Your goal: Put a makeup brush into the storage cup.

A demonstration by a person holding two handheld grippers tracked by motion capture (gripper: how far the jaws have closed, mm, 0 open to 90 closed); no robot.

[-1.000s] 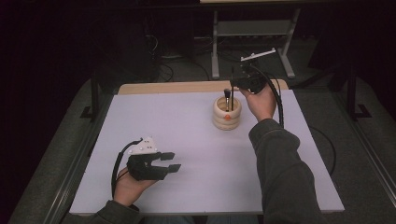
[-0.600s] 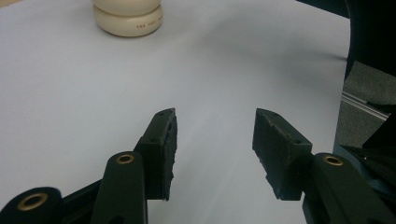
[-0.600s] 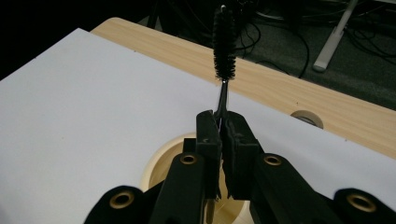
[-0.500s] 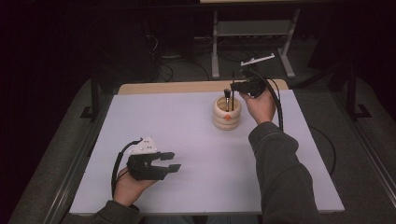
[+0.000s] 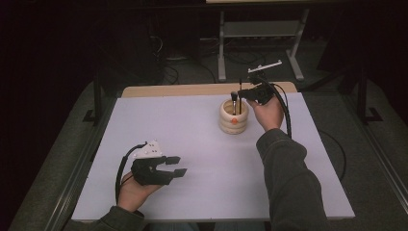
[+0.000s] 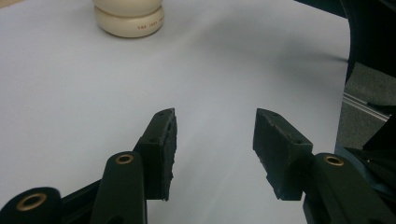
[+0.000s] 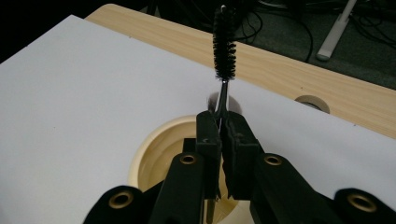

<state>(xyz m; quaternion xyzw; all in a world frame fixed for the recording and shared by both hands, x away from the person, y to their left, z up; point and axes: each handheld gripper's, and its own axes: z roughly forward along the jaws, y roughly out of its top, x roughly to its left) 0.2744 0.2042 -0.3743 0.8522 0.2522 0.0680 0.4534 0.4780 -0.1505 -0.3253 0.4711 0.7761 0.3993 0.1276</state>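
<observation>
Gripping a black brush (image 7: 224, 44), right tool (image 5: 246, 92) hovers over holder (image 5: 234, 117).

- Bottle brush (image 7: 224, 46): lower stem hidden between the shut jaws of the right hand-held gripper (image 7: 219, 122); end of the stem not visible.
- Cream holder (image 6: 129, 17): top cut off by the upper edge in the left gripper view; red lettering on its base too small to read.
- Cream holder, right gripper view: near rim and interior hidden behind the jaws.
- Second brush (image 5: 234, 98) in the holder: too small to tell its kind.
</observation>
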